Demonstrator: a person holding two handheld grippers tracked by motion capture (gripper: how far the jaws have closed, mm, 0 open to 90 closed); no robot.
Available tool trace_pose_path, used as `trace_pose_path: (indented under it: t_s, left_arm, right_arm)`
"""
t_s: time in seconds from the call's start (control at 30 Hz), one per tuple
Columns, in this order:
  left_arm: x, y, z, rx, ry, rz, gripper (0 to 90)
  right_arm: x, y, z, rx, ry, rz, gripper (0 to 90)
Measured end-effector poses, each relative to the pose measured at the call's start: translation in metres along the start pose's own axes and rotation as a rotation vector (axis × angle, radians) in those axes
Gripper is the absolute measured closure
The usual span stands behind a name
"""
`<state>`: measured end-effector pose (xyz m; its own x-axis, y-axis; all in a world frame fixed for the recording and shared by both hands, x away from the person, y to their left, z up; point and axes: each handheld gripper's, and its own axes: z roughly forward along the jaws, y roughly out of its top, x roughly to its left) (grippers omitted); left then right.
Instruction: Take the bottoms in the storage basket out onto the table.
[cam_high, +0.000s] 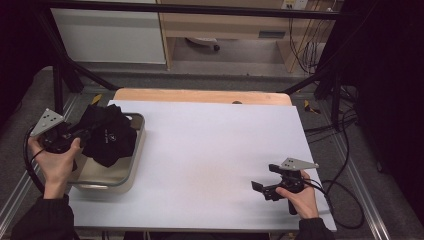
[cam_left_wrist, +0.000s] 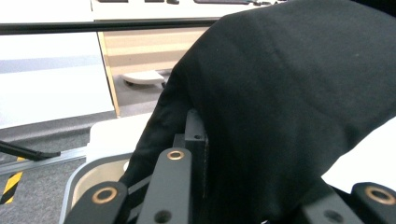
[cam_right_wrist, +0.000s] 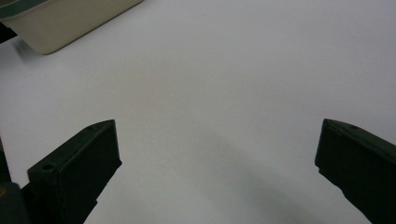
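Black all over on the crumpled black cloth garment — a small pale logo mark shows on its front, too small to read. It lies in the cream-coloured rectangular tray, beige inside with a greyish rim. The flat white surface is plain, no pattern, with a strip of light wood at its far edge. The left gripper is black with a grey three-cornered plate, and brass-coloured rivets dot its links in the left gripper view. The right gripper — matte black jaws, same grey plate on top. Both sleeves are black. On the grey floor, yellow-and-black hazard stripes.
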<state>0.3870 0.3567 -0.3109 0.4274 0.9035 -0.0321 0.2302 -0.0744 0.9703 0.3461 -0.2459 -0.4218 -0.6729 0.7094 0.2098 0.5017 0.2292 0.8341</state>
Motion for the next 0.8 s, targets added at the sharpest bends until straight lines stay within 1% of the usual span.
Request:
trace_pose_path:
  t_s: [0.3, 0.57, 0.8]
  left_arm:
    - [-0.002, 0.006, -0.006, -0.048, -0.013, -0.016, 76.4]
    - [-0.005, 0.011, -0.012, -0.09, -0.015, -0.011, 76.4]
    - [-0.008, 0.016, -0.016, -0.121, -0.021, -0.017, 76.5]
  right_arm:
    - [0.0, 0.0, 0.0, 0.0, -0.001, 0.001, 0.6]
    - [0.0, 0.0, 0.0, 0.001, 0.0, 0.002, 0.5]
    - [0.0, 0.0, 0.0, 0.0, 0.0, 0.0, 0.6]
